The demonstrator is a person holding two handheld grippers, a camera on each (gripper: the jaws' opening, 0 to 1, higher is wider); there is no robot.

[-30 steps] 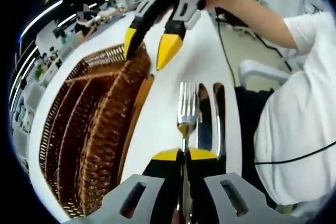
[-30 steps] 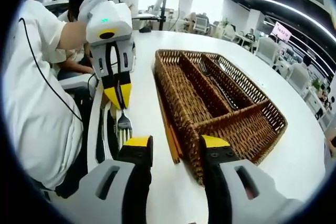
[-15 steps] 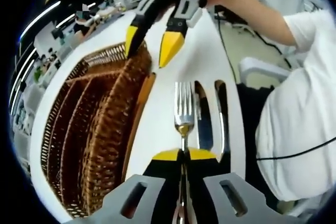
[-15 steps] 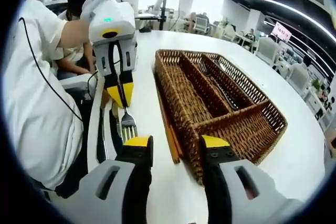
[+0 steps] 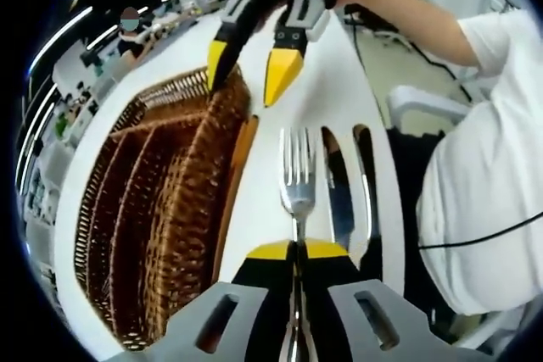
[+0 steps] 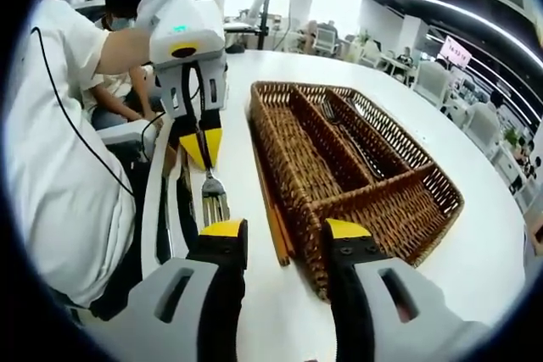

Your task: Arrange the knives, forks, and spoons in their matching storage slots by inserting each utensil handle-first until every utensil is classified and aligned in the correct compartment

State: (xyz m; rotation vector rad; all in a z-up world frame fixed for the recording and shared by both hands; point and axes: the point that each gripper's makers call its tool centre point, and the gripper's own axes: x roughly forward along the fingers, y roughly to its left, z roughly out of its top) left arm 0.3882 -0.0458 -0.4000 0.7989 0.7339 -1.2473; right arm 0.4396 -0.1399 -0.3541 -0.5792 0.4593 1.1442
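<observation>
- The left tool (image 5: pixel 297 249), yellow-tipped with black and grey arms, has its jaws pressed together on the handle of a shiny silver metal fork (image 5: pixel 297 177); the right gripper view shows the same left tool (image 6: pixel 204 148) with the fork (image 6: pixel 214 199) hanging tines-down from its tips.
- In the left gripper view the fork's tines point away from the camera, above the round white table (image 5: pixel 327 91).
- The fork is outside the brown woven wicker tray (image 5: pixel 161 209), beside its near long wall; in the right gripper view the tray (image 6: pixel 356 180) lies to the right of the fork.
- The tray is split into long slots plus a cross compartment at one end; dark utensils lie in the farther long slots, too small to tell apart.
- A flat orange strip (image 5: pixel 237 167) lies on the table against the tray's wall.
- More silver cutlery (image 5: pixel 339 201) lies on the table near its edge, just beside the fork.
- The right tool (image 6: pixel 276 239) has its jaws apart, holding nothing, near the tray's corner; the left gripper view also shows it (image 5: pixel 248 69) open above the tray's far end.
- A person in a white shirt (image 6: pixel 59 167) sits at the table edge.
</observation>
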